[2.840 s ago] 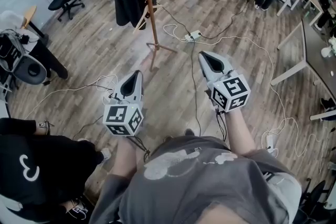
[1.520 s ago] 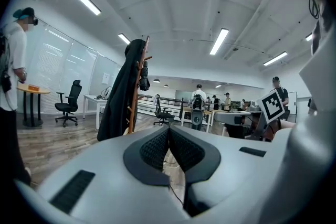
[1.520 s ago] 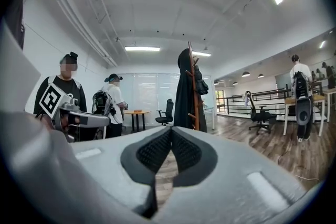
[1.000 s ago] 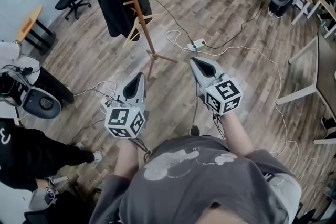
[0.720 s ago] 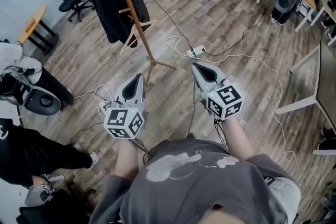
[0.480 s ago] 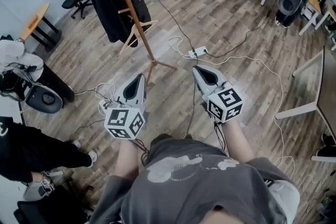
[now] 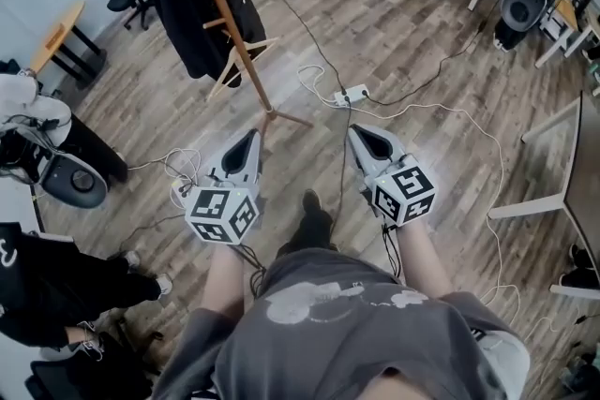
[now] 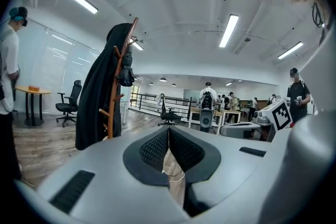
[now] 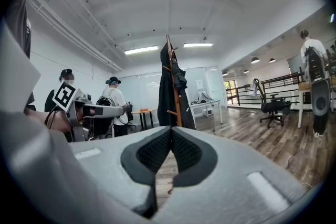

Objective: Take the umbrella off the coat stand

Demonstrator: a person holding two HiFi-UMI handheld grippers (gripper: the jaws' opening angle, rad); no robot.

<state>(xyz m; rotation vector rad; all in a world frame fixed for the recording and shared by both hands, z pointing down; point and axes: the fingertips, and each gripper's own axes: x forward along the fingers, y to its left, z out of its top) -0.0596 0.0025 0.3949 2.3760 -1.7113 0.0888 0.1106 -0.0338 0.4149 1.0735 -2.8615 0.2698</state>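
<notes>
no words, brands or numbers legible anywhere. only black-and-white square code patterns, not readable as text, on the white plastic left cube (image 7: 222, 215) of the left claw (image 7: 250, 136) and the matching right cube (image 7: 405, 195) of the right claw (image 7: 356, 130).

Black coat (image 7: 183, 5) on brown wooden coat stand (image 7: 240, 63); grey-brown plank floor (image 7: 422, 61); black-and-white marker cubes (image 7: 222, 214).
</notes>
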